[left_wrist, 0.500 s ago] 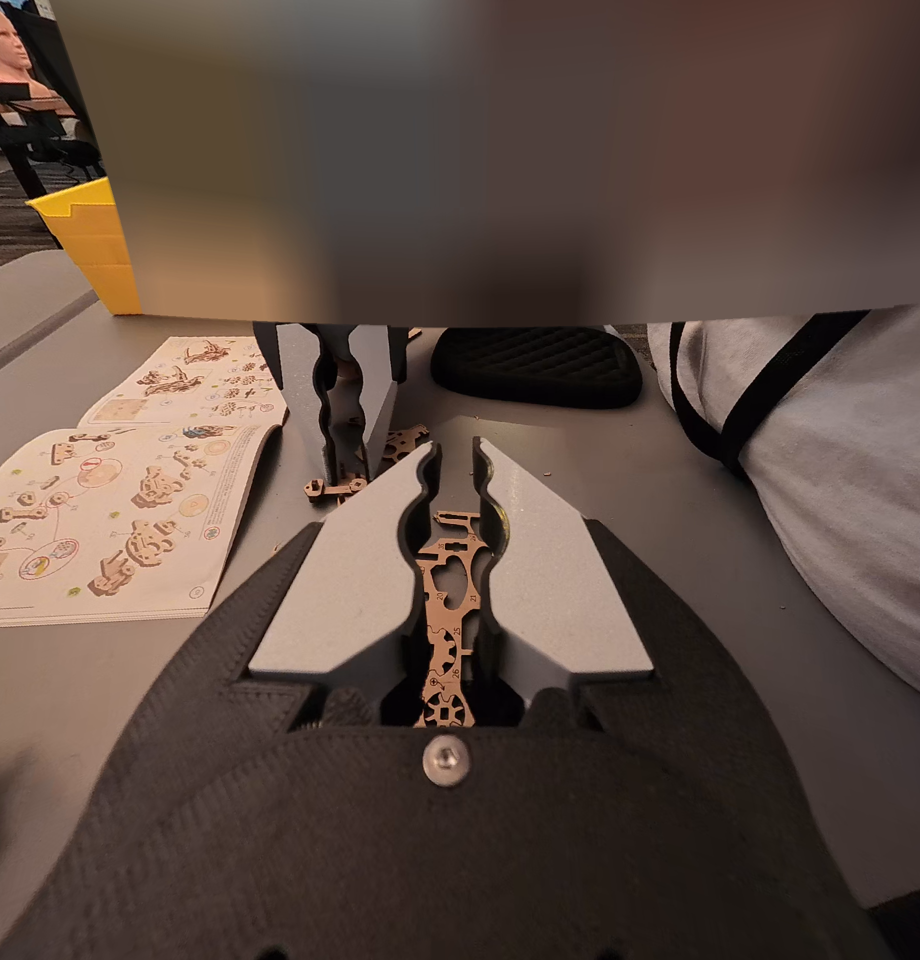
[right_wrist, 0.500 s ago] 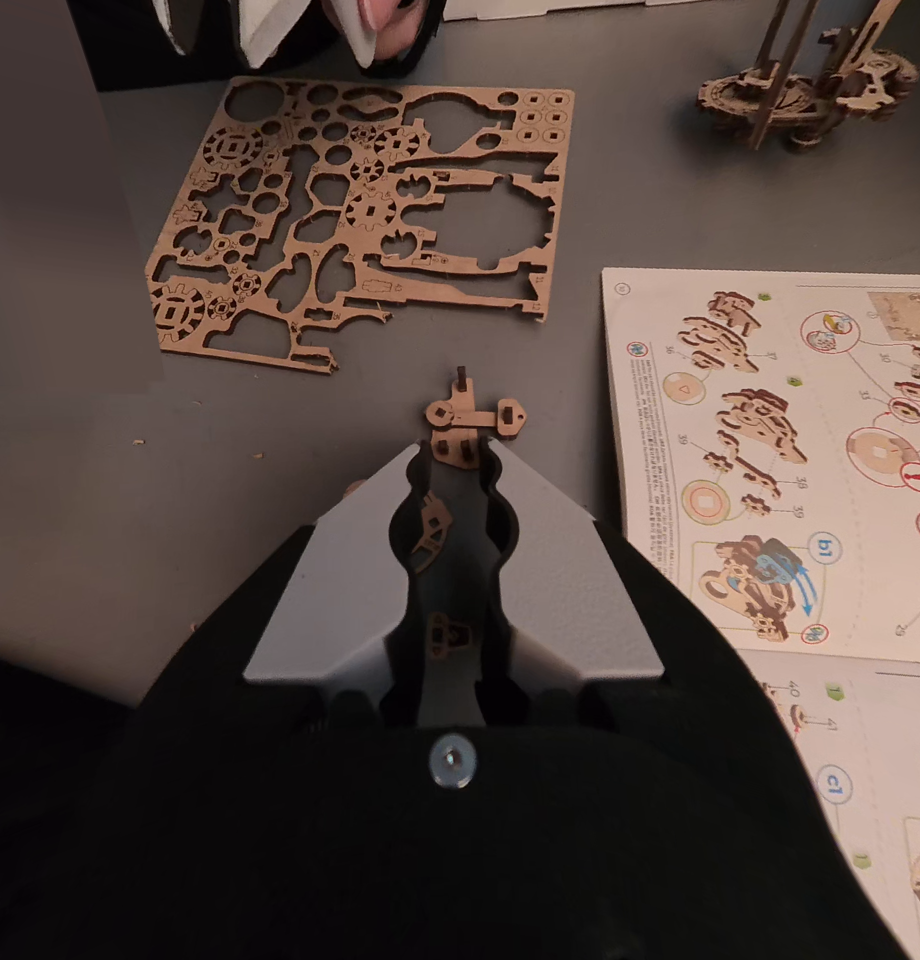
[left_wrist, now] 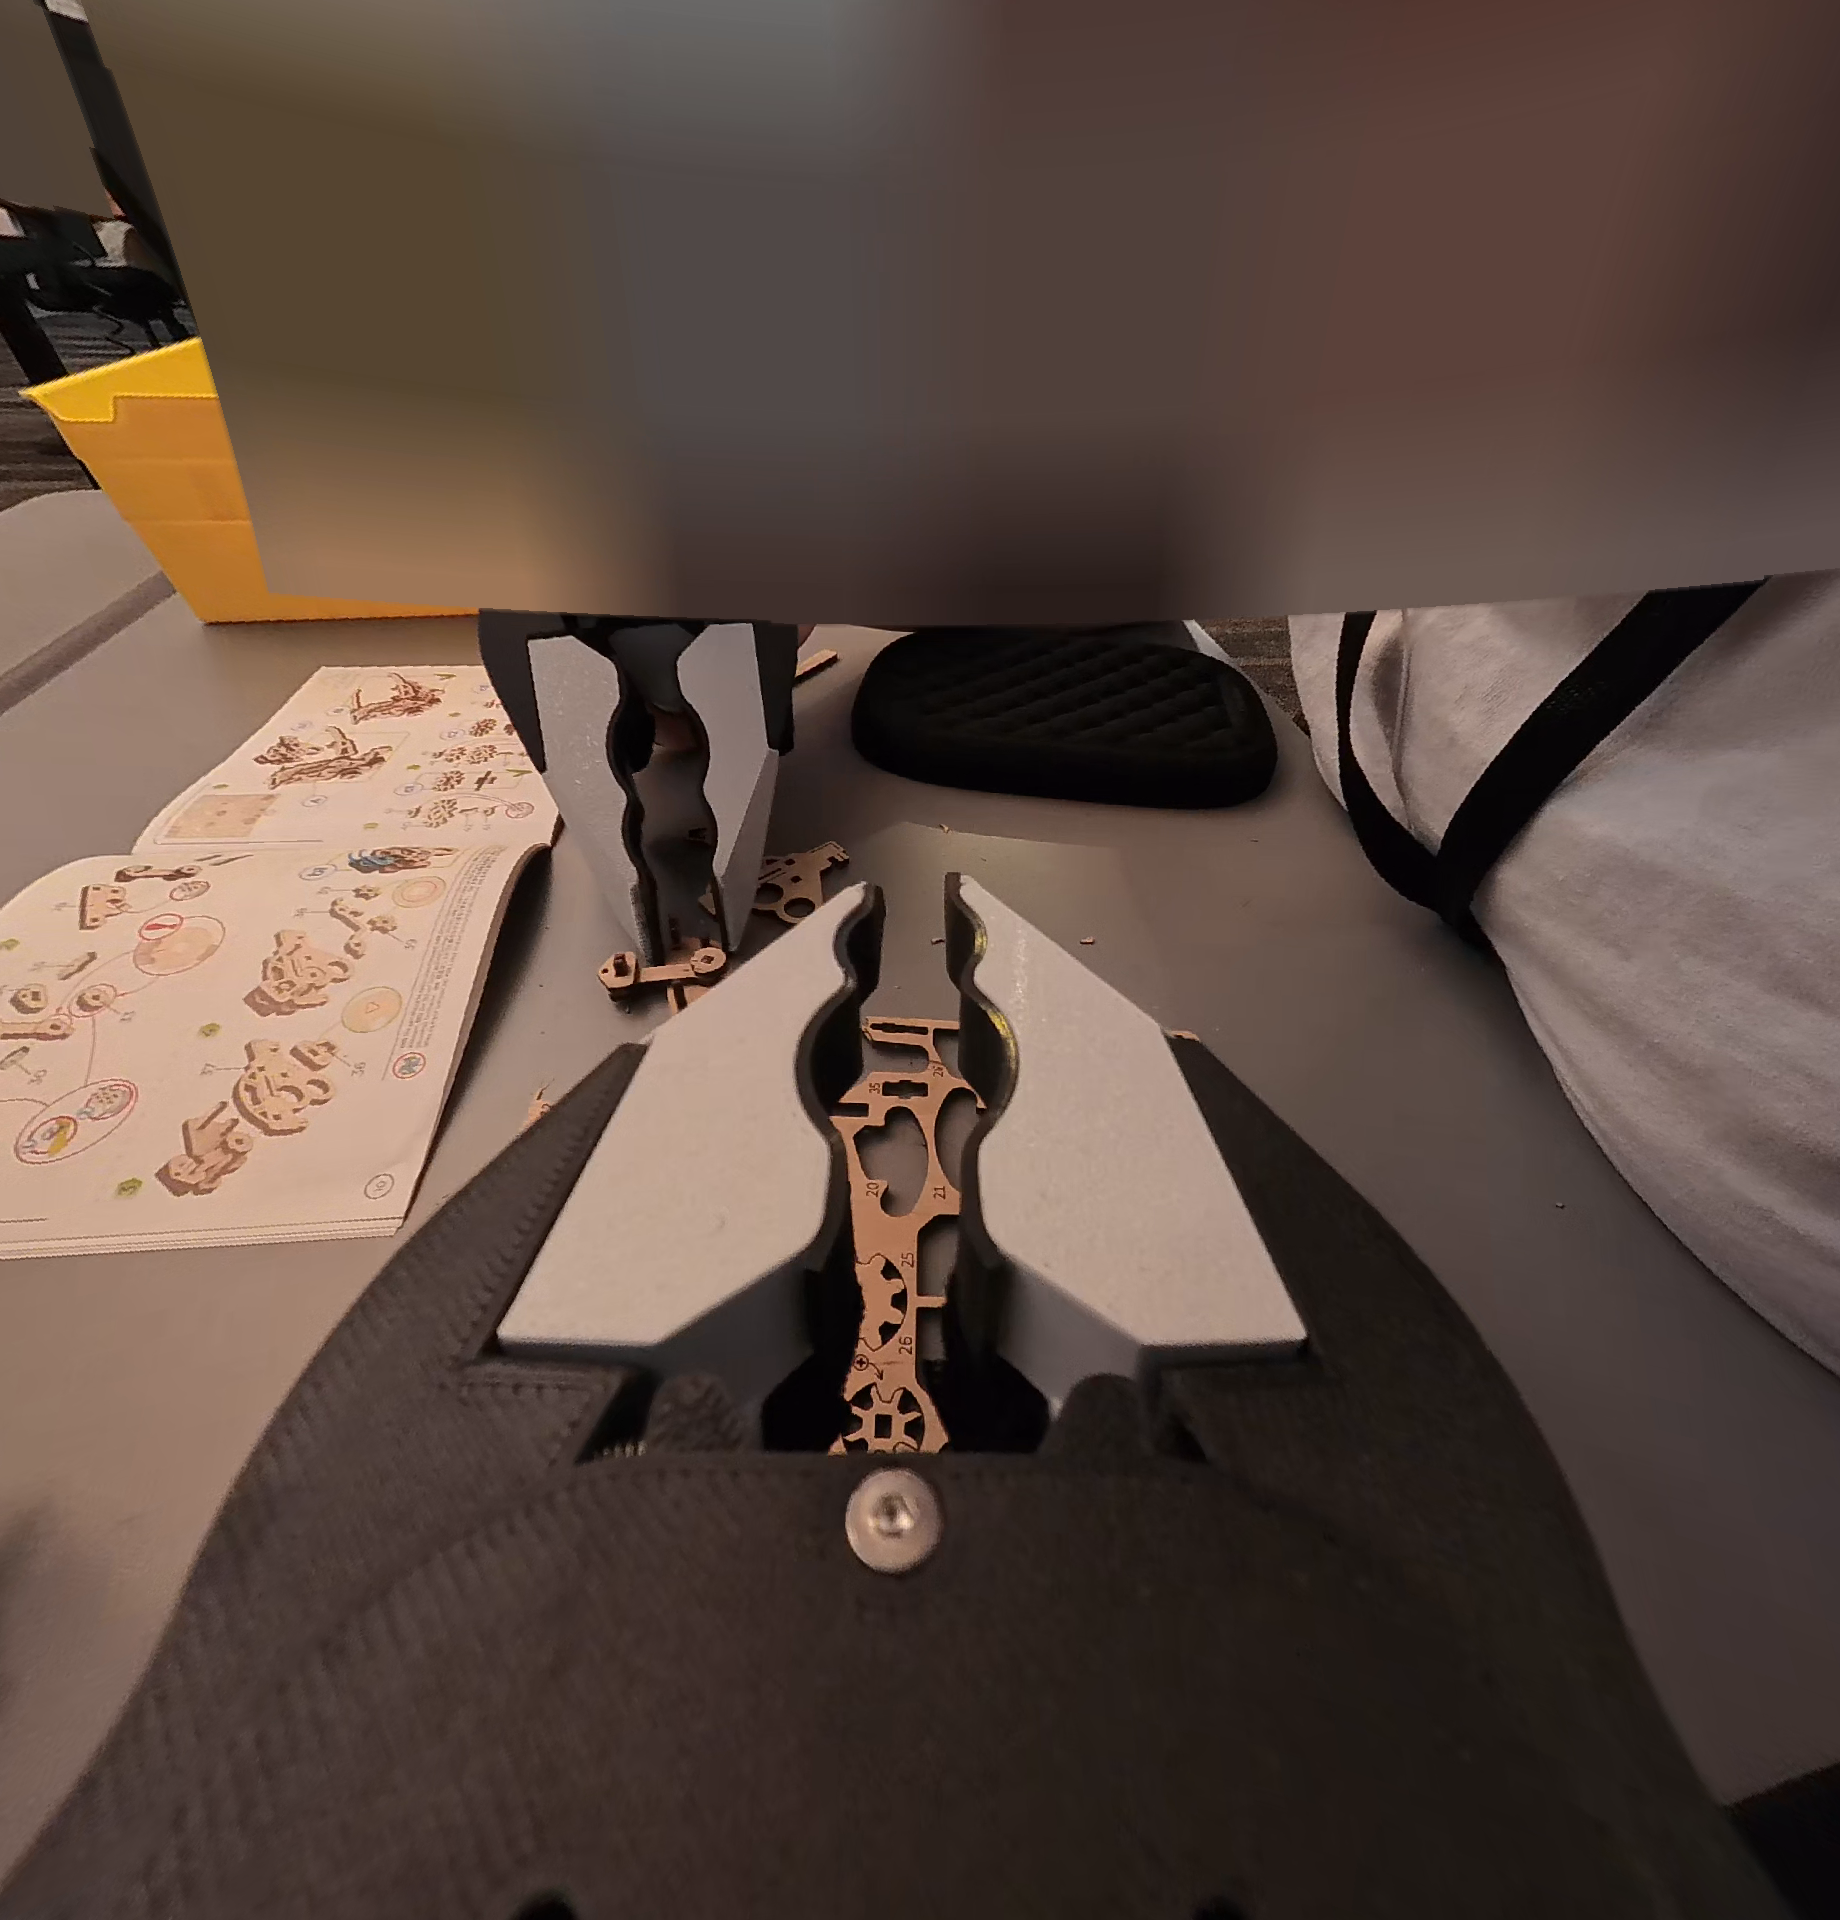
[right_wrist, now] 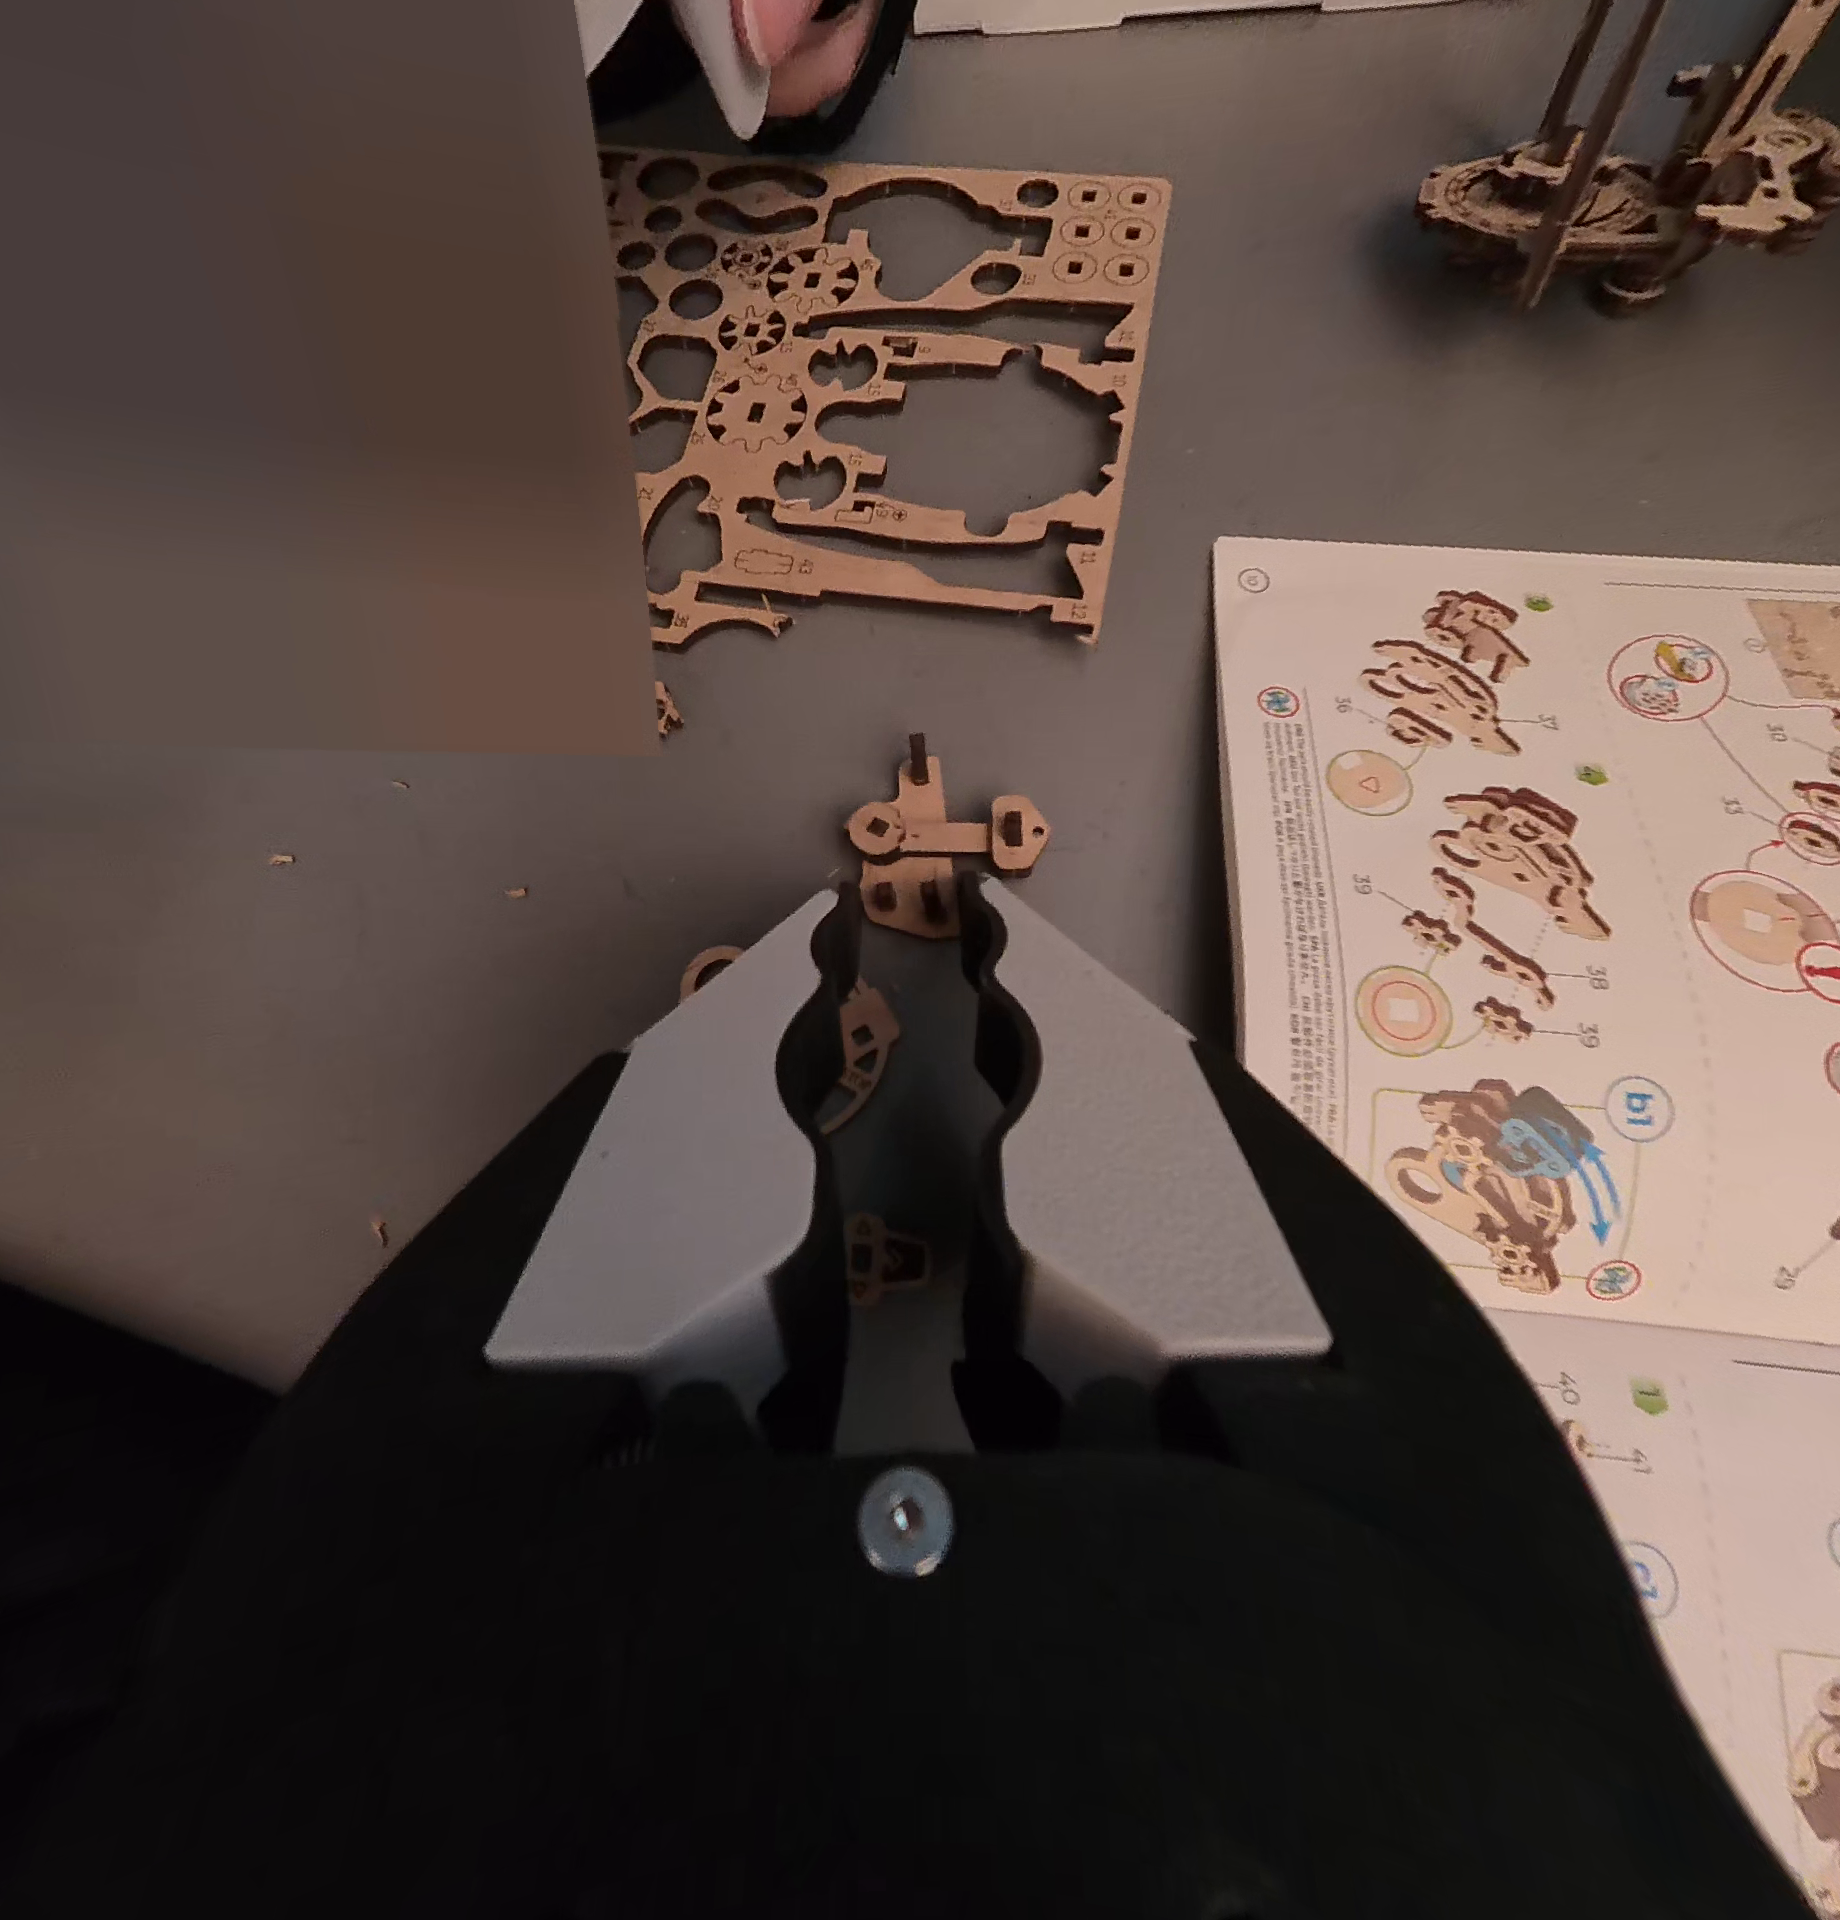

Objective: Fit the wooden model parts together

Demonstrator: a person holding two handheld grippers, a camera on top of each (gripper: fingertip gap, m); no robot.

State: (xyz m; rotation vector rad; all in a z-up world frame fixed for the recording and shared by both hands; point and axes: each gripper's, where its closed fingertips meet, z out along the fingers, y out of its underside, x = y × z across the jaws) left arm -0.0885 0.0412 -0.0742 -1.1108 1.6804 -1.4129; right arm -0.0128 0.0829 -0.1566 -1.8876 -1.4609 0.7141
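Note:
My right gripper [right_wrist: 911, 899] points down at the grey table [right_wrist: 1311, 436]. Its tips are closed on the near end of a small wooden assembly [right_wrist: 937, 831] that rests on the table. The left wrist view shows the same gripper [left_wrist: 682, 930] and the assembly [left_wrist: 667, 966] from the front. My left gripper [left_wrist: 911, 888] hovers open and empty, its jaws a narrow gap apart. A laser-cut wooden parts sheet [left_wrist: 900, 1153] shows through that gap. In the right wrist view the sheet [right_wrist: 895, 395] lies flat beyond the assembly, with many parts punched out.
An open instruction booklet [right_wrist: 1518, 935] [left_wrist: 220, 987] lies beside the assembly. A part-built wooden model [right_wrist: 1643, 187] stands far right. Loose wooden pieces [right_wrist: 864, 1049] lie under my right gripper. A yellow box [left_wrist: 157, 488], a black pad [left_wrist: 1061, 717] and a person's grey sleeve [left_wrist: 1674, 935] border the work area. The gap from one gripper's tips to the other's is roughly 12 centimeters.
Almost nothing has changed. The left wrist view has tilted slightly. Both grippers, the small assembly and the sheet stay where they were.

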